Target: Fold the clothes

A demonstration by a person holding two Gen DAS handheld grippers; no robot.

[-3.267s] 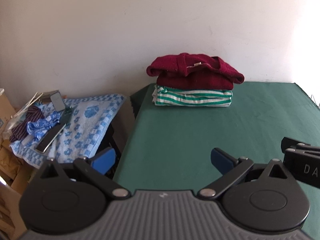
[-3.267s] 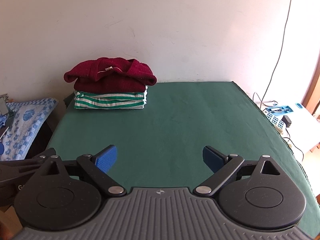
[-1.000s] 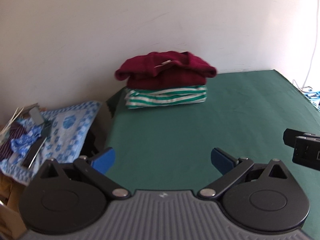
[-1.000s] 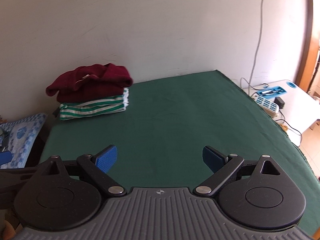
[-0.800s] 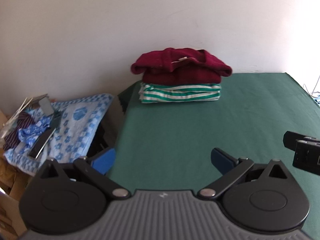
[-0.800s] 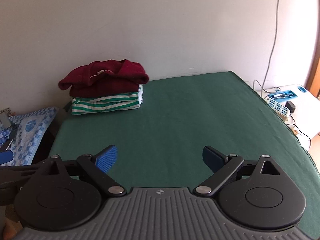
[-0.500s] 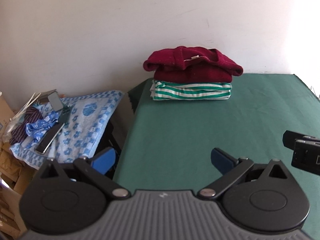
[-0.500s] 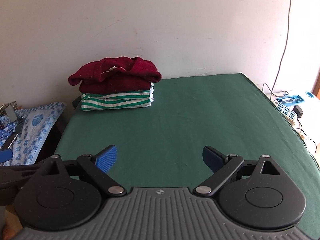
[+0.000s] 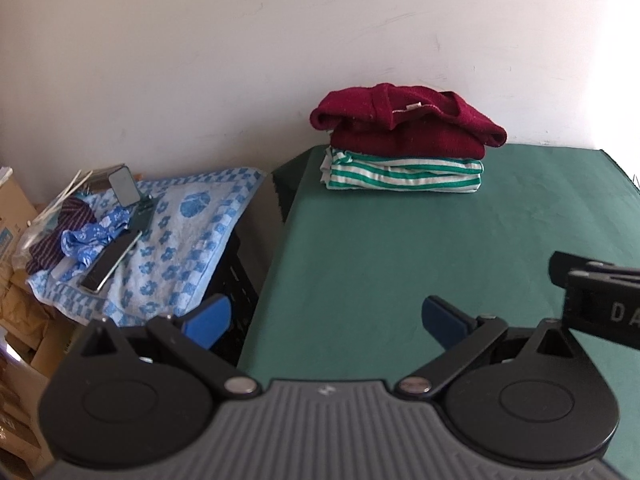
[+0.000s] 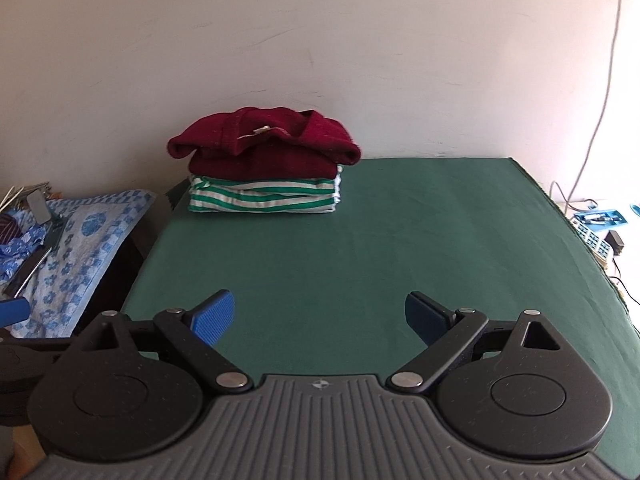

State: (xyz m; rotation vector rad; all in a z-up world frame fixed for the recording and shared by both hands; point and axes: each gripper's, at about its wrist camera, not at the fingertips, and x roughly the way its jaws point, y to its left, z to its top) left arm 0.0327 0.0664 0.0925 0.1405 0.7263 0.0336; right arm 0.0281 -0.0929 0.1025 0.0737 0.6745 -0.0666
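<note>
A folded dark red sweater (image 9: 408,124) (image 10: 264,144) lies on a folded green-and-white striped shirt (image 9: 404,174) (image 10: 264,196), stacked at the far left corner of the green table (image 9: 400,264) (image 10: 360,248) against the wall. My left gripper (image 9: 326,318) is open with nothing between its blue pads, hovering over the table's near left edge. My right gripper (image 10: 320,316) is open too, held over the near middle of the table. Part of the right gripper's black body (image 9: 596,300) shows at the right of the left wrist view.
Left of the table, a blue flowered towel (image 9: 176,248) (image 10: 76,248) covers a black crate and carries a phone (image 9: 110,264), a small box and crumpled blue cloth. A power strip (image 10: 592,236) and cables lie off the table's right side. A white wall stands behind.
Both views have swung back to the left over the last second, so the stack sits further right in frame. Both grippers stay open and hold nothing.
</note>
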